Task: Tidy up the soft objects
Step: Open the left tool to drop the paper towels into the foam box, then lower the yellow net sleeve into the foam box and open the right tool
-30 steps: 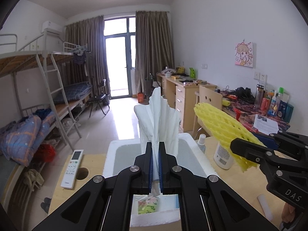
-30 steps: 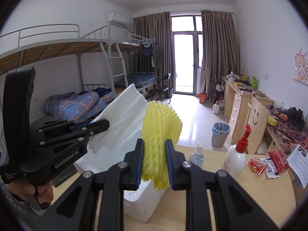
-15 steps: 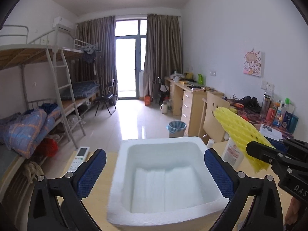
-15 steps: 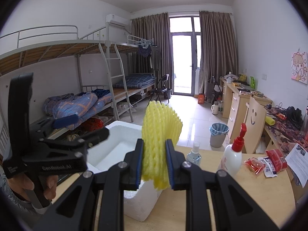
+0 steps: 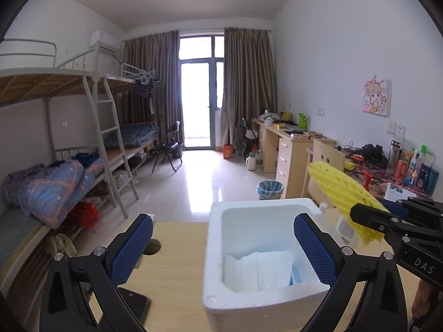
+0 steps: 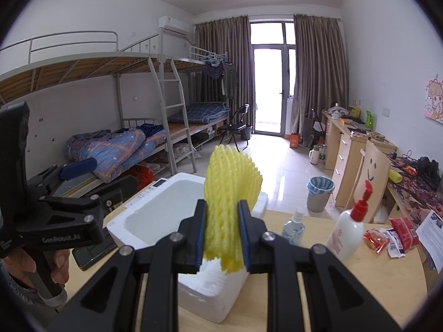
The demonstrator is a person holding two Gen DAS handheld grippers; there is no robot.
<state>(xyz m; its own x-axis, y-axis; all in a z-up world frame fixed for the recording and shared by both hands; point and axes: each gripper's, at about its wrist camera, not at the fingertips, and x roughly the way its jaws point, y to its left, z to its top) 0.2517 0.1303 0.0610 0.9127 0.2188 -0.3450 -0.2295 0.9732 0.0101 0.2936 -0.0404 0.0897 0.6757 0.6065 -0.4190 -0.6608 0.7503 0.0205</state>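
Observation:
A white foam box point(image 5: 277, 207) stands on the wooden table, also in the right wrist view point(image 6: 155, 207). Folded white foam sheets point(image 5: 259, 269) lie inside it. My left gripper point(image 5: 221, 246) is open and empty, held over the box's near left side; it shows at the left of the right wrist view point(image 6: 94, 177). My right gripper point(image 6: 221, 232) is shut on a yellow foam net sleeve point(image 6: 229, 193), held upright just right of the box. The sleeve also shows in the left wrist view point(image 5: 340, 191).
A phone point(image 5: 133, 310) lies on the table point(image 5: 177, 260) at the near left, beside a cable hole point(image 5: 152, 246). Right of the box stand a spray bottle point(image 6: 293, 224) and a red-capped lotion bottle point(image 6: 349, 227), with snack packets point(image 6: 393, 235) beyond.
My left gripper let go of the white foam sheets, which now lie in the box, opened wide and shifted left. The right gripper holds the yellow sleeve almost still.

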